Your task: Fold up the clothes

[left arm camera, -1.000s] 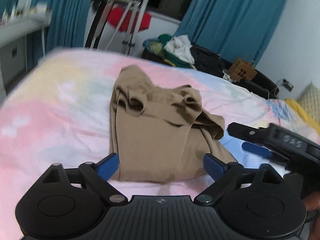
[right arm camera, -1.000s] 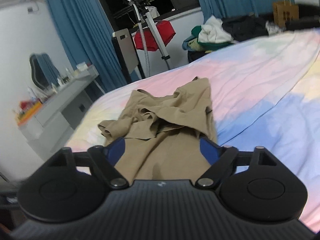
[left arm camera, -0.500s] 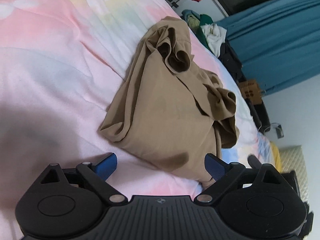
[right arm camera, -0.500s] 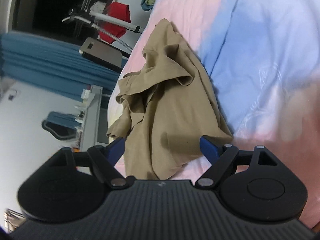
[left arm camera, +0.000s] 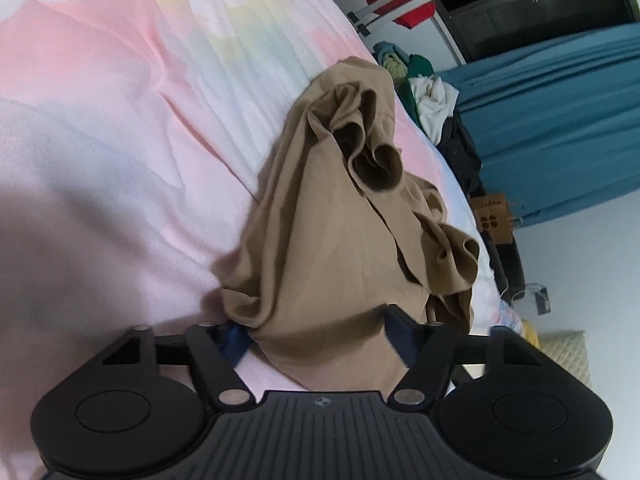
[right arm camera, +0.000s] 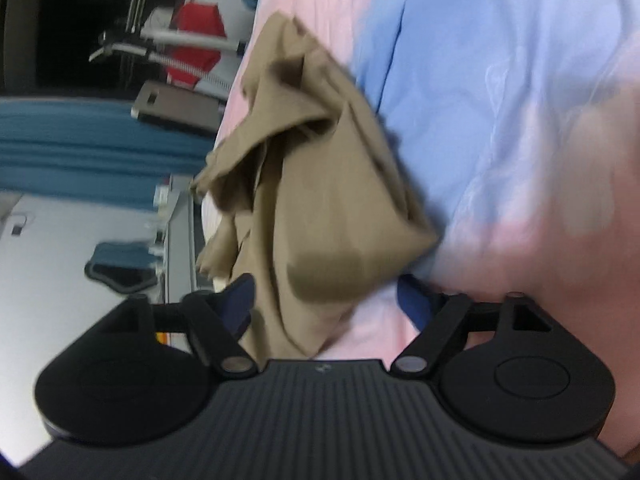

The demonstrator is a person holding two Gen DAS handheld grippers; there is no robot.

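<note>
A: Compared with a second ago, both views now tilted sideways and much closer to the tan garment (left arm camera: 344,240), its near hem now running in between the blue pads. Crumpled heap itself lying in the same spot.

B: And lying where?

A: Resting on the pastel bedspread (left arm camera: 120,120), lengthwise away from the cameras, sleeves and neck bunched at the far end. Beyond the garment, a pile of laundry (left arm camera: 420,92) and a teal curtain (left arm camera: 560,128); a red item (right arm camera: 196,40) hanging on a rack further behind it.

B: Left gripper (left arm camera: 316,332)?

A: Closing in just now, jaws partly narrowed around a gathered fold of the garment's near edge. Cloth draping over the right-hand pad and bunching against the left-hand one. Looking like pads pressing on the fabric, though not fully clear.

B: Right gripper (right arm camera: 324,300)?

A: Also narrowing slightly, yet standing wide. Garment's near corner lying between the jaws, brushing the left-hand pad, a strip of bedspread showing before the other pad. Nothing pinched there. View somewhat blurred.

B: Why the sideways tilt?

A: Probably for sliding one jaw under the hem and one over, each taking a near corner, ready for lifting and spreading the garment flat before folding.
</note>
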